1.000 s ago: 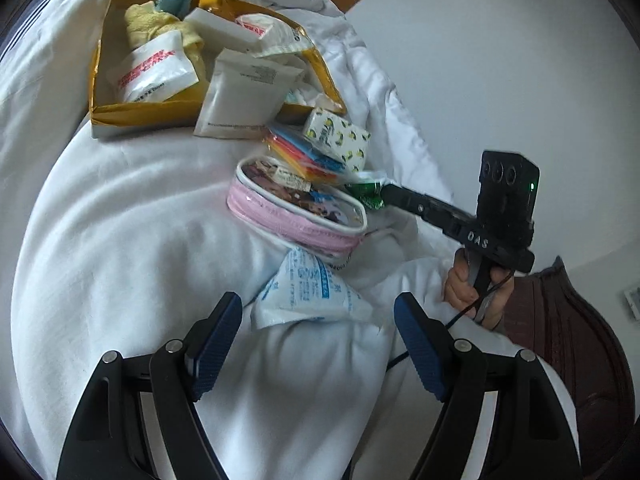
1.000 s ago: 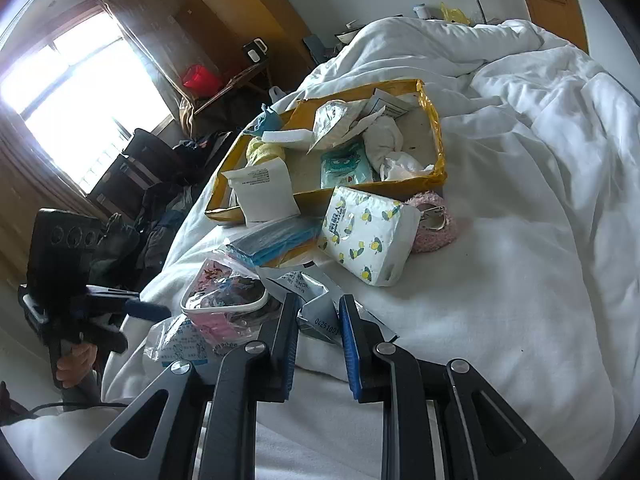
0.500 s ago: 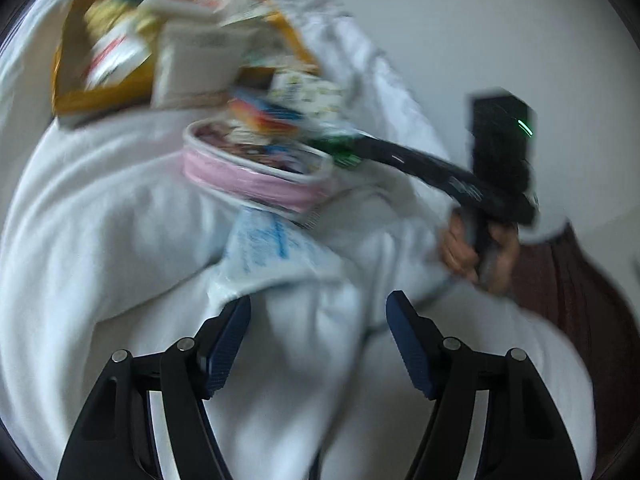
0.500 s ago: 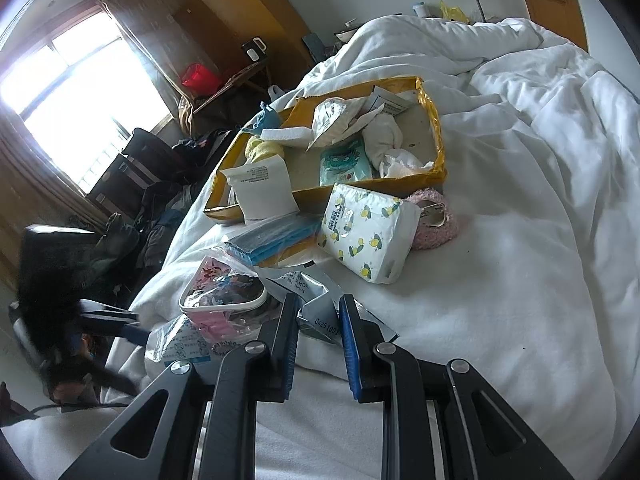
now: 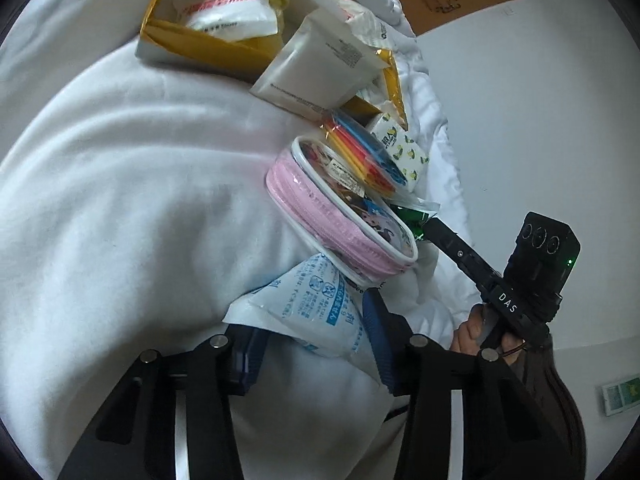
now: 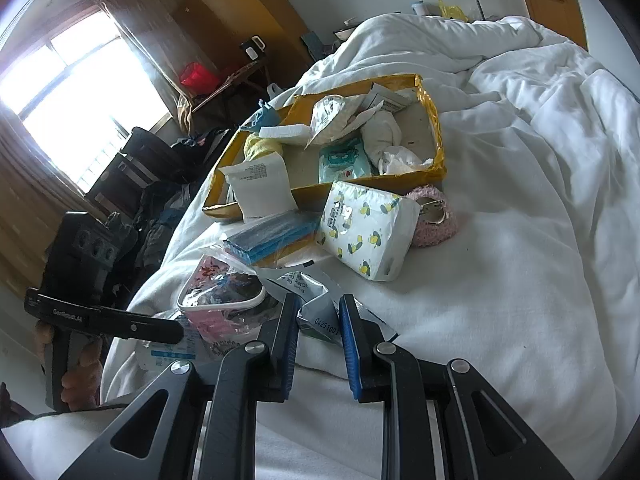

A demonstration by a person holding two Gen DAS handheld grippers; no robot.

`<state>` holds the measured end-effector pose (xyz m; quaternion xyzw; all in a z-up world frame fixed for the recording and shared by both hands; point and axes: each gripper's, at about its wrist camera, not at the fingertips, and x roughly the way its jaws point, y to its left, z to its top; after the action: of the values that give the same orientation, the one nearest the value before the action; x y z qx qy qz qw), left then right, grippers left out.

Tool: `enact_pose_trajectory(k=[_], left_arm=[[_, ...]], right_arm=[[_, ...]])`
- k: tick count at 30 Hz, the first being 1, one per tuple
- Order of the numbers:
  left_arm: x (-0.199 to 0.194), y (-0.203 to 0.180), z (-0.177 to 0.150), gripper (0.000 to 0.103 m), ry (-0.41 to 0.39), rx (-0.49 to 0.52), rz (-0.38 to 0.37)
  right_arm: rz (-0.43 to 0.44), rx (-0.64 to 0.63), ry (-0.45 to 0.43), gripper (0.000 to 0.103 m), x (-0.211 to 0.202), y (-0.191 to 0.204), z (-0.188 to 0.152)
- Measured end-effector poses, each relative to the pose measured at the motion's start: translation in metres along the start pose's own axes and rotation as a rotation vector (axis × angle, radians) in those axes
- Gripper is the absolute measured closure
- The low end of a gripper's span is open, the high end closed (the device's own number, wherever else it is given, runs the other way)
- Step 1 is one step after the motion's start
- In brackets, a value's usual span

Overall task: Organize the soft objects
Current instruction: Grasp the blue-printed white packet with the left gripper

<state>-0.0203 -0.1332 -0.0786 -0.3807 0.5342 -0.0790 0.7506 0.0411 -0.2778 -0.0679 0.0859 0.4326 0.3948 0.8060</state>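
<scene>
My left gripper (image 5: 312, 340) is closed in around a white-and-blue soft pack (image 5: 316, 312) lying on the white duvet; both pads touch its sides. Just beyond it sits a pink zip pouch (image 5: 340, 216), also in the right wrist view (image 6: 218, 304). My right gripper (image 6: 320, 332) is shut on a silver-white foil packet (image 6: 316, 312) next to the pouch. A yellow cardboard box (image 6: 436, 136) further back holds several soft packs and cloths.
A lemon-print tissue pack (image 6: 368, 232), a blue sponge stack (image 6: 272, 236), a white sachet (image 6: 260, 188) and a pink fuzzy item (image 6: 434, 224) lie before the box. Crumpled duvet (image 6: 540, 200) spreads right. The bed edge, bags and a window lie left.
My left gripper moved forward onto the white-and-blue pack and narrowed around it. The right gripper stayed still, holding the foil packet.
</scene>
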Motion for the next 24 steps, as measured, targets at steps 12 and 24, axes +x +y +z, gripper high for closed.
enact_pose_trajectory(k=[12,24], left_arm=[[-0.076,-0.027,-0.005,0.074,-0.141,0.196,0.046],[-0.053,-0.003,0.016,0.048,-0.136,0.092,0.033]], right_arm=[[0.048,-0.043,0.044,0.081,-0.002,0.013,0.0],[0.063,-0.052,0.045,0.081,-0.006,0.017,0.0]])
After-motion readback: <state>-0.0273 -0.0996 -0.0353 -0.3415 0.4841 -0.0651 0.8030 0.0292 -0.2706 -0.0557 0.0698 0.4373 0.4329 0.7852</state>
